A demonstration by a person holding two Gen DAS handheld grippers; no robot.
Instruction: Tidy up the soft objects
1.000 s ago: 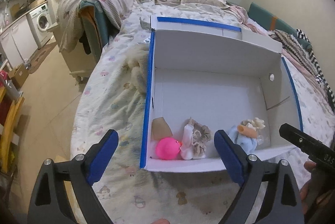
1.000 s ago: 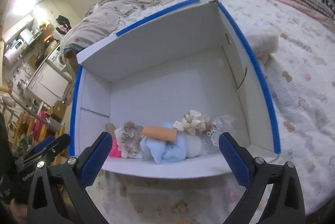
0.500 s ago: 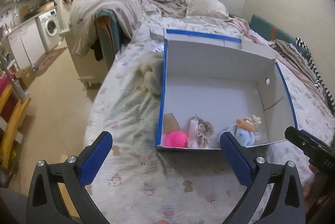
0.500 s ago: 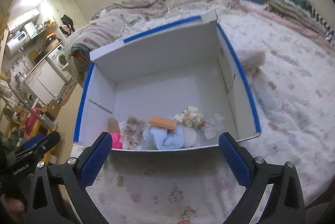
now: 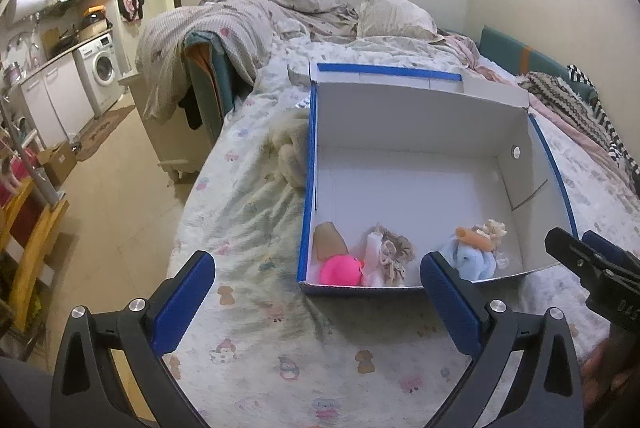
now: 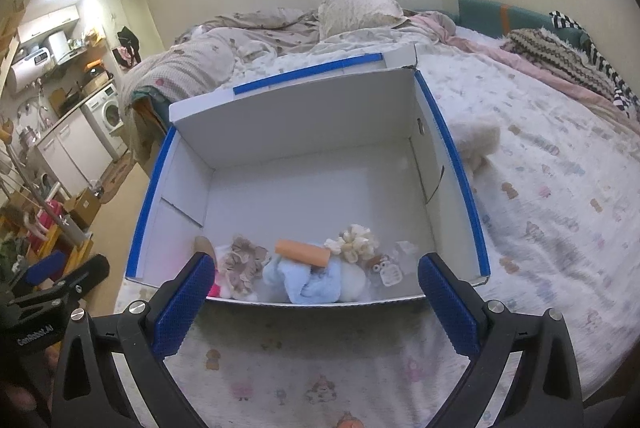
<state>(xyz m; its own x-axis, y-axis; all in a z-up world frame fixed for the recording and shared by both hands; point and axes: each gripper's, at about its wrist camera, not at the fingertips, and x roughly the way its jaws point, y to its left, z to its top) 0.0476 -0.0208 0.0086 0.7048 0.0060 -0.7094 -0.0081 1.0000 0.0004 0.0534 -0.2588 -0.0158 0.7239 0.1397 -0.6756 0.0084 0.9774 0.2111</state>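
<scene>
Now the soft things lie in a row along the near wall of the box [image 6: 304, 132], low in the frame: pink ball [image 5: 340, 270], scrunchie [image 6: 242, 262], blue cloth [image 6: 308, 278]. All look light and squashy; I'd pinch each at its bulk. My left gripper [image 5: 316, 298] and right gripper [image 6: 312, 302] both gape wide, holding nothing. Bed [image 6: 552, 188] beneath, kitchen upper left.

Matt white cardboard box [image 6: 304, 116], rumpled printed cotton bedsheet [image 6: 540, 188], fluffy blue cloth toy [image 6: 308, 278].
</scene>
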